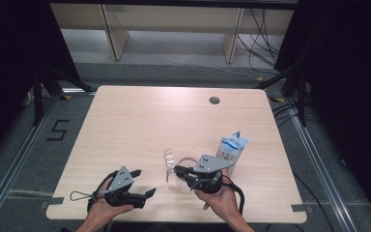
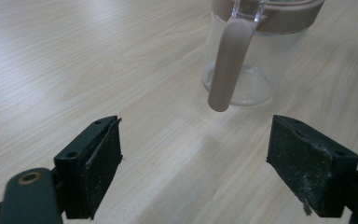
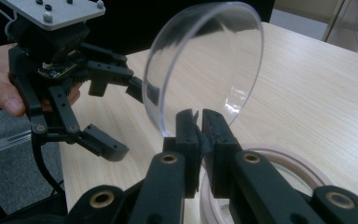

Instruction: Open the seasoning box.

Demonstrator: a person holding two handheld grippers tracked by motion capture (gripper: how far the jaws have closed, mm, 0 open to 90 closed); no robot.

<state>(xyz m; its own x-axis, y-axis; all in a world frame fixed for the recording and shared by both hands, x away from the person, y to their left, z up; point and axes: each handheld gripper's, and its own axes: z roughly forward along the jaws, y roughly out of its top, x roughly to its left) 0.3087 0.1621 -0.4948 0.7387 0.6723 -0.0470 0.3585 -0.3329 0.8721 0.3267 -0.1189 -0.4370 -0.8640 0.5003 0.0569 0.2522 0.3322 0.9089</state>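
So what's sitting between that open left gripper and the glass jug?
Nothing: in the left gripper view, bare table runs from the left gripper, jaws wide apart, to the jug and its brown handle.

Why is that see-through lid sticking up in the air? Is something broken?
Nothing looks broken. The right gripper pinches the clear lid by its rim and holds it tilted up over the open jug. The jug stands upright on the table, with nothing spilled.

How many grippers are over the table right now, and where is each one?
2. The left gripper hovers open near the table's front edge, toward its left. The right gripper, beside the glass jar, is shut on the jar's clear lid.
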